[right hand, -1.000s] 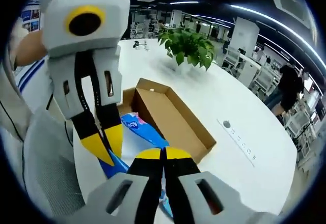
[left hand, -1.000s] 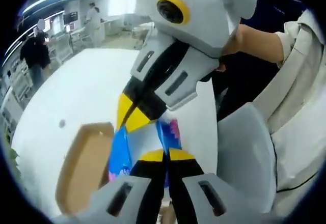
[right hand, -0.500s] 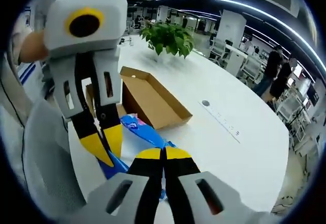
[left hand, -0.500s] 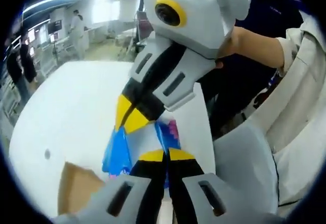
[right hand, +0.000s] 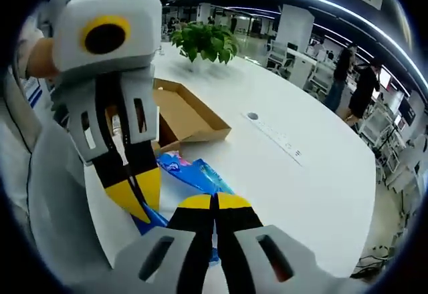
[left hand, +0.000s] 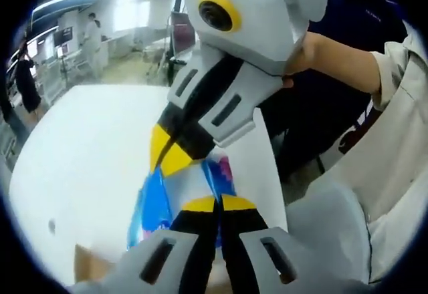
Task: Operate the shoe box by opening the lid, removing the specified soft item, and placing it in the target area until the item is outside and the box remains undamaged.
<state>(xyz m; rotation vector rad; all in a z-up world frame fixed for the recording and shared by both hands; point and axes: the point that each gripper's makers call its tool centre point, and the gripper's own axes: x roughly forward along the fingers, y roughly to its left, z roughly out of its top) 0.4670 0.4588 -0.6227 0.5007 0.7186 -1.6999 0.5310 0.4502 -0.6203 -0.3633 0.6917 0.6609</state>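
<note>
A soft blue, white and pink packet point(left hand: 157, 204) hangs over the white table, held at both ends. My left gripper point(left hand: 217, 204) is shut on its near edge. My right gripper point(left hand: 168, 157) reaches in from above, with its yellow tips pinched on the far edge. In the right gripper view the packet point(right hand: 194, 174) lies between my right gripper point(right hand: 215, 202), shut on it, and my left gripper point(right hand: 139, 197), also shut on it. The open cardboard shoe box point(right hand: 180, 110) sits behind the packet. A corner of the box point(left hand: 87, 267) peeks in at the bottom left of the left gripper view.
The white table point(right hand: 314, 174) stretches wide to the right, with a socket strip point(right hand: 274, 133) set in it. A potted plant point(right hand: 200, 40) stands at the table's far end. A person's hand point(left hand: 311, 47) holds my right gripper. People point(right hand: 348, 73) stand in the background.
Both grippers have carried the packet away from the box. The box has slid toward the bottom edge of the left gripper view and back to the left in the right gripper view.
</note>
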